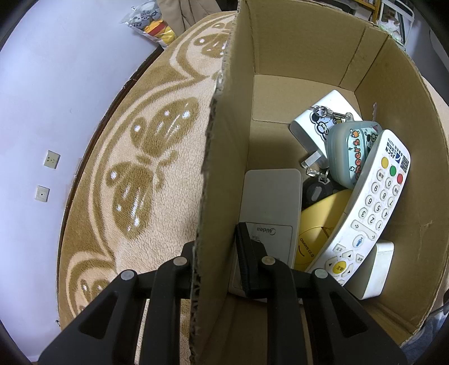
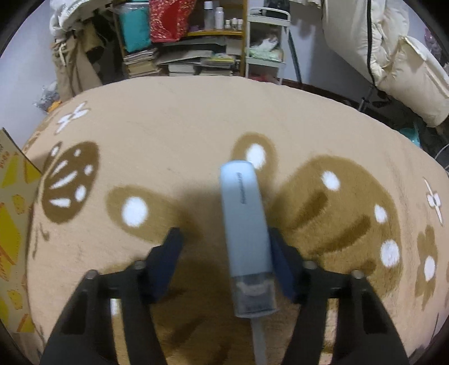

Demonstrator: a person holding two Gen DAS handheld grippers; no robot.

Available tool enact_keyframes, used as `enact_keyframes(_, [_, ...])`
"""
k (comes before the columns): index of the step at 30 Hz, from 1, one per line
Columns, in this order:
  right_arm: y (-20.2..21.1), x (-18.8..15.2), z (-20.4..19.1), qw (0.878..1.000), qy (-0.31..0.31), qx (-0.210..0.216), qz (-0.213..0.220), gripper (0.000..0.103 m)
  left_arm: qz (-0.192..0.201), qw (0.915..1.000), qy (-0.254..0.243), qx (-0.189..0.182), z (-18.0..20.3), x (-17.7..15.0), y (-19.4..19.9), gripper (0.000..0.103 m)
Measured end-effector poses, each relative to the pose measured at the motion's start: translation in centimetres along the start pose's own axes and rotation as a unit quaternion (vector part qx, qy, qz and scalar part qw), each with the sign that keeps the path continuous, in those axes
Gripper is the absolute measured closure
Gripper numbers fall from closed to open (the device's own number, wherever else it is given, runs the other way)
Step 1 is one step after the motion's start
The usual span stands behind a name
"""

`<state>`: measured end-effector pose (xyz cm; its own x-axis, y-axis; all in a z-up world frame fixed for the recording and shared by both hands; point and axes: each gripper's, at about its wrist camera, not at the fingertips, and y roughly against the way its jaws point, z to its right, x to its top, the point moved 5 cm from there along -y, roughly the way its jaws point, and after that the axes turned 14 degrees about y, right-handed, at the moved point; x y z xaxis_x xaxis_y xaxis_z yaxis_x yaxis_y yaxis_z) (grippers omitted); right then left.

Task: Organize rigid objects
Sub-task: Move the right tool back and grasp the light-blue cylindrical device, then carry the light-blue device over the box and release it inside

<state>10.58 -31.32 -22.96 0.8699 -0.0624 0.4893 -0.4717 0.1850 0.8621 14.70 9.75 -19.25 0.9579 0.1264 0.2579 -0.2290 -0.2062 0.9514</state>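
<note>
My left gripper [image 1: 217, 258] is shut on the left wall of an open cardboard box [image 1: 224, 157]; only its inner finger shows. In the box lie a white Midea remote [image 1: 269, 202], a white remote with coloured buttons [image 1: 373, 207], a yellow round item [image 1: 320, 224], a grey-blue case on a keyring [image 1: 350, 151], a white plug [image 1: 317, 123] and a black fob [image 1: 317, 191]. In the right wrist view a long light-blue device [image 2: 244, 224] lies on the rug between the fingers of my right gripper [image 2: 224, 234]. The right finger is against it and the left finger stands well apart.
The box and device rest on a tan rug [image 2: 182, 126] with brown butterfly shapes. The box's printed outside [image 2: 11, 224] shows at the left edge of the right wrist view. Shelves with books [image 2: 182, 64] and bedding [image 2: 393, 56] stand beyond the rug. A plush toy bag [image 1: 151, 22] lies at the rug's far edge.
</note>
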Motion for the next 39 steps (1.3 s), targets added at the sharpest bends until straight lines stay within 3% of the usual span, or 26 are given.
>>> enact_keyframes(2, [0.1, -0.1, 0.6, 1.0, -0.006, -0.023, -0.002, 0.07, 0.0, 1.0, 0.0, 0.0, 0.0, 0.0, 0.0, 0.085])
enact_keyframes(8, [0.8, -0.3, 0.9, 0.999, -0.025, -0.028, 0.01, 0.073, 0.0, 1.0, 0.0, 0.0, 0.0, 0.0, 0.0, 0.084])
enact_keyframes(13, [1.9, 0.4, -0.3, 0.999, -0.032, 0.002, 0.025, 0.074, 0.0, 1.0, -0.001, 0.001, 0.1, 0.0, 0.1, 0.084])
enact_keyframes(26, [6.9, 3.3, -7.3, 0.992, 0.005, 0.078, 0.097, 0.074, 0.0, 1.0, 0.0, 0.001, 0.2, 0.0, 0.1, 0.084])
enact_keyframes(39, [13.1, 7.1, -15.4, 0.971, 0.057, 0.158, 0.17, 0.074, 0.0, 1.0, -0.001, 0.001, 0.2, 0.0, 0.1, 0.085])
